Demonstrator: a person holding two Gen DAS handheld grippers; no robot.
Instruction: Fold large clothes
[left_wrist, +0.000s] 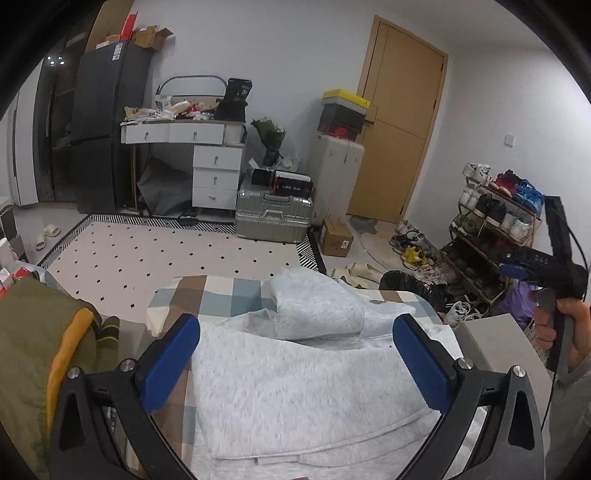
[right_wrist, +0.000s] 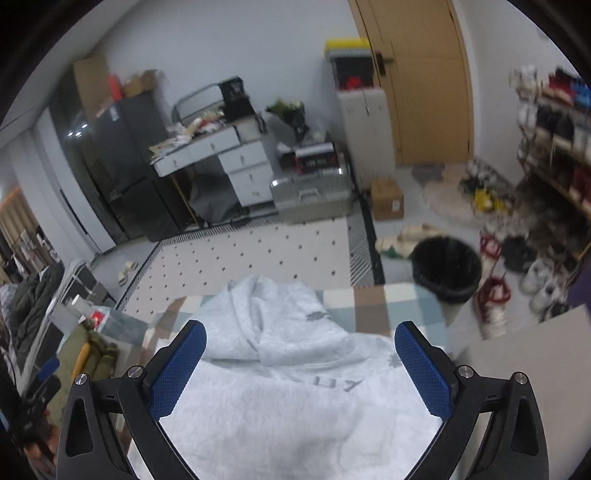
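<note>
Although the light grey garment (left_wrist: 295, 387) is already laid in flat layers on the checked cover (left_wrist: 221, 291), with its hood (left_wrist: 314, 306) bunched at the far end, the fold is judged only partly done, since the hood and upper part are not yet tucked in and a final fold is probably left. Taken left to right, the left gripper (left_wrist: 295, 365) is held wide open with nothing between its blue pads, the garment lying below and ahead of it. The right gripper (right_wrist: 299, 369) is likewise spread fully and empty, above the same garment.
</note>
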